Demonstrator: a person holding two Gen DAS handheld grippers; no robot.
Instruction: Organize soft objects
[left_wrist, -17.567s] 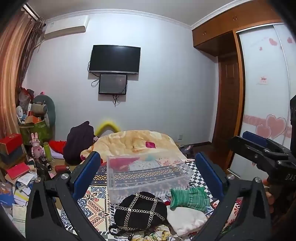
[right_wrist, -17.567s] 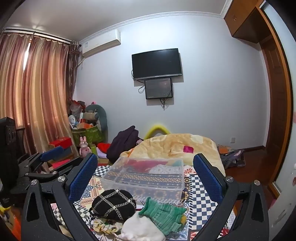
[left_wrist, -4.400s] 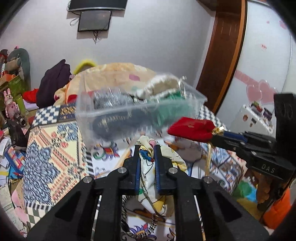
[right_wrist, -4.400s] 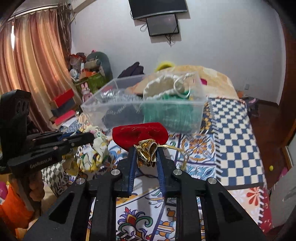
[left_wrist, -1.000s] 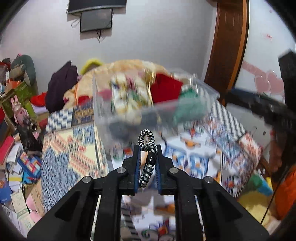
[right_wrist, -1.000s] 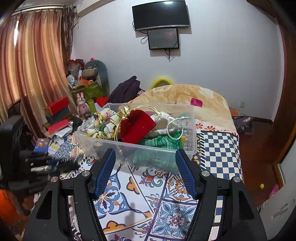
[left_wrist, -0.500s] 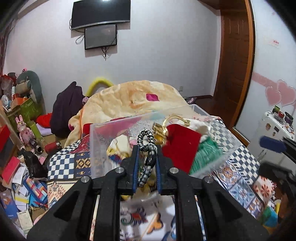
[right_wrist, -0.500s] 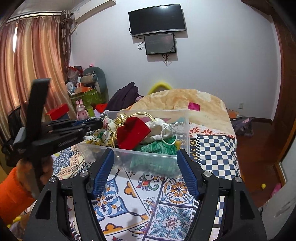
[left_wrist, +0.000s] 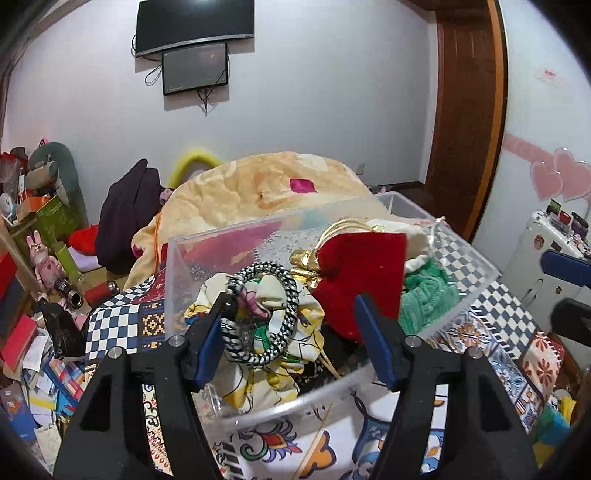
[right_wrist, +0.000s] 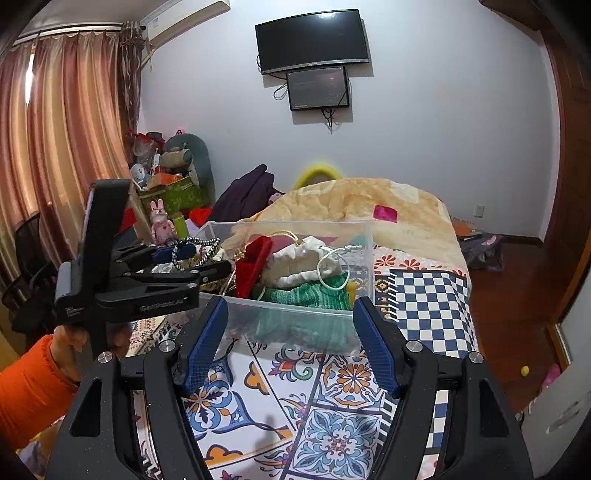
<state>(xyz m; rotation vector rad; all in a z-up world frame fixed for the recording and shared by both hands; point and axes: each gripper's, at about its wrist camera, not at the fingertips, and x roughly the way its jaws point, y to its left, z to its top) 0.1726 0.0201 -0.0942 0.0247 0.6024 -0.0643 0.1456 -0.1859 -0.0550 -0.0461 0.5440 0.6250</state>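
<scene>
A clear plastic bin (left_wrist: 207, 398) (right_wrist: 295, 310) stands on the patterned bedspread, filled with a red pouch (left_wrist: 365, 269), a green knit piece (left_wrist: 424, 295), a cream drawstring bag (right_wrist: 306, 266) and a floral cloth (left_wrist: 280, 350). My left gripper (left_wrist: 291, 339) (right_wrist: 199, 262) is open over the bin's near left corner. A black-and-white braided ring (left_wrist: 262, 317) hangs against its left finger, above the floral cloth. My right gripper (right_wrist: 288, 343) is open and empty in front of the bin.
An orange-yellow quilt (left_wrist: 258, 192) lies heaped behind the bin. A dark garment (right_wrist: 247, 195), toys and boxes (right_wrist: 166, 195) crowd the left floor. A white cabinet (left_wrist: 546, 251) stands at the right. A wooden door (left_wrist: 465, 110) is at the back right.
My left gripper has opened over the bin and let go of the braided ring, which now rests against its left finger. My right gripper stays open and has barely moved.
</scene>
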